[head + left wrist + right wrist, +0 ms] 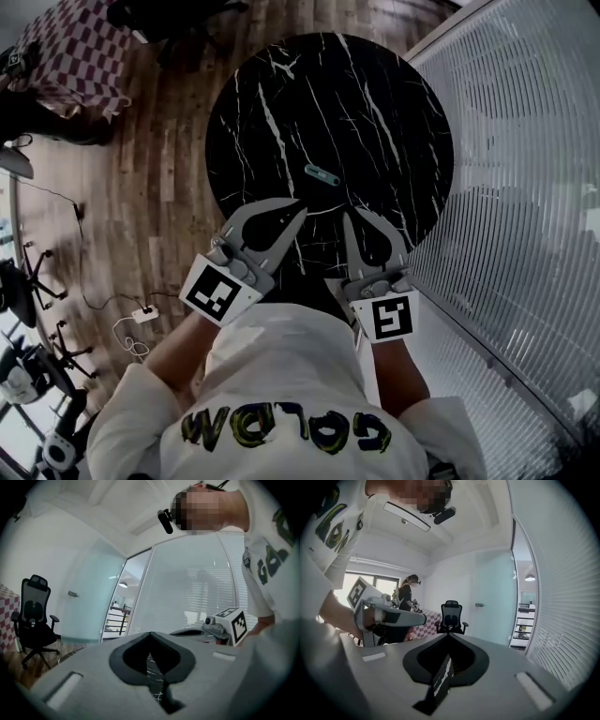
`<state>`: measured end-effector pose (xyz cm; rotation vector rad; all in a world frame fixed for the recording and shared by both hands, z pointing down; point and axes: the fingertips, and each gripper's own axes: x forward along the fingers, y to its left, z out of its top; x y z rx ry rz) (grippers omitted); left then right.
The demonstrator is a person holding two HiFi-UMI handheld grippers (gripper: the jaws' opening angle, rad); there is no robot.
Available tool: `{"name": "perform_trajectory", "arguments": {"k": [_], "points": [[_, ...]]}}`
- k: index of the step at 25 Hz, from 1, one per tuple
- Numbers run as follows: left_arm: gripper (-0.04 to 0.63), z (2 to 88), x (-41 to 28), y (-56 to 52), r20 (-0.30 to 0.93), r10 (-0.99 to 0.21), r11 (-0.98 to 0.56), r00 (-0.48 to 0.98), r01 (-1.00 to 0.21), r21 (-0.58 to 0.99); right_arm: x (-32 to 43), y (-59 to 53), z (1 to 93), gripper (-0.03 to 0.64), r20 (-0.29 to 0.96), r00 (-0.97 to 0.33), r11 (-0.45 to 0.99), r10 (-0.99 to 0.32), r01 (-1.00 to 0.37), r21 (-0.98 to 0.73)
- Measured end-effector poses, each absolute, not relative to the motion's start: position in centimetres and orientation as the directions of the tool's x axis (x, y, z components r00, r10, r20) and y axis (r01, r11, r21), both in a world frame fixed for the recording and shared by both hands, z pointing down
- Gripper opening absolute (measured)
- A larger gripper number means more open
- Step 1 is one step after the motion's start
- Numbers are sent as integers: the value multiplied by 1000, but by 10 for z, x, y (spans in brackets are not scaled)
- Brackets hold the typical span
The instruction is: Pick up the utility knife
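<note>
A small teal utility knife [322, 175] lies near the middle of the round black marble table [375, 94]. Both grippers hover over the table's near edge, short of the knife and pointing toward it. My left gripper [301, 208] is shut with nothing in it, its tips just left of and nearer than the knife. My right gripper [347, 217] is also shut and empty, its tips just nearer than the knife. In the left gripper view the jaws [150, 633] meet at the tip; the right gripper view shows the same [449, 634]. Neither gripper view shows the knife.
A glass wall with blinds [525, 187] curves along the table's right side. Wood floor [159, 169] lies to the left, with a checkered table [80, 56], office chairs [451, 616] and a cable with a power strip [143, 315]. Another person [406, 597] stands far off.
</note>
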<state>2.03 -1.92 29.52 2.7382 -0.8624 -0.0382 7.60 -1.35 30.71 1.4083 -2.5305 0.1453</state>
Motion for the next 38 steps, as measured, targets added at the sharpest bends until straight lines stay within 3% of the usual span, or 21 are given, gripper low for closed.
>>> {"name": "perform_trajectory", "arguments": {"k": [14, 38], "points": [[2, 396, 23, -33, 143, -524, -785, 840, -541, 301, 77, -34, 418, 6, 470, -520, 619, -713, -782, 75], [2, 540, 44, -48, 206, -466, -805, 860, -509, 305, 85, -57, 598, 115, 753, -479, 786, -450, -613, 80]]}}
